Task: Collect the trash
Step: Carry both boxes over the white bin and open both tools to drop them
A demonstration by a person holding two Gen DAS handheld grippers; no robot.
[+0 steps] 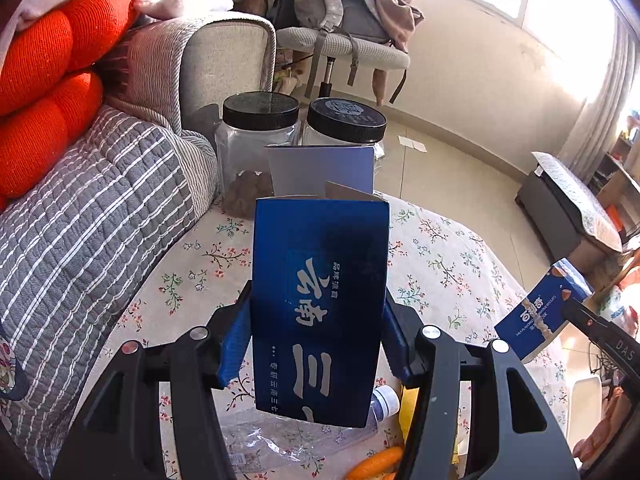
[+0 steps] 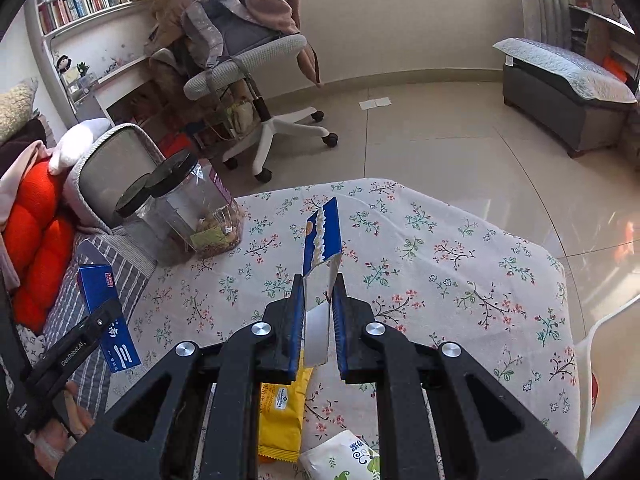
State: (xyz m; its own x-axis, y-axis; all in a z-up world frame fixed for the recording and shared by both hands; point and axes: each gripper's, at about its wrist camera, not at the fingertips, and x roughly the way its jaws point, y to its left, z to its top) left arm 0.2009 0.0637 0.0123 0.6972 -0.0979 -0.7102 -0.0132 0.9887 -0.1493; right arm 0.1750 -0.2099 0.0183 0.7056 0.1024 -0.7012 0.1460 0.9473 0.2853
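My left gripper (image 1: 318, 312) is shut on a dark blue carton (image 1: 320, 304) with white characters, held above the floral tablecloth (image 1: 440, 248); its top flap stands open. The same carton (image 2: 106, 312) shows at the left of the right wrist view. My right gripper (image 2: 318, 292) is shut on a flattened blue and white snack box (image 2: 322, 240), lifted off the cloth; that box (image 1: 540, 316) appears at the right of the left wrist view. Under the grippers lie a clear plastic bottle (image 1: 288, 440), a yellow wrapper (image 2: 282, 420) and a white tissue pack (image 2: 340, 460).
Two clear jars with black lids (image 1: 260, 148) (image 1: 344, 124) stand at the table's far edge beside a striped sofa (image 1: 80, 220) with orange cushions (image 1: 48, 92). An office chair with a backpack (image 2: 248, 64) and a grey bench (image 2: 568, 92) stand on the tiled floor.
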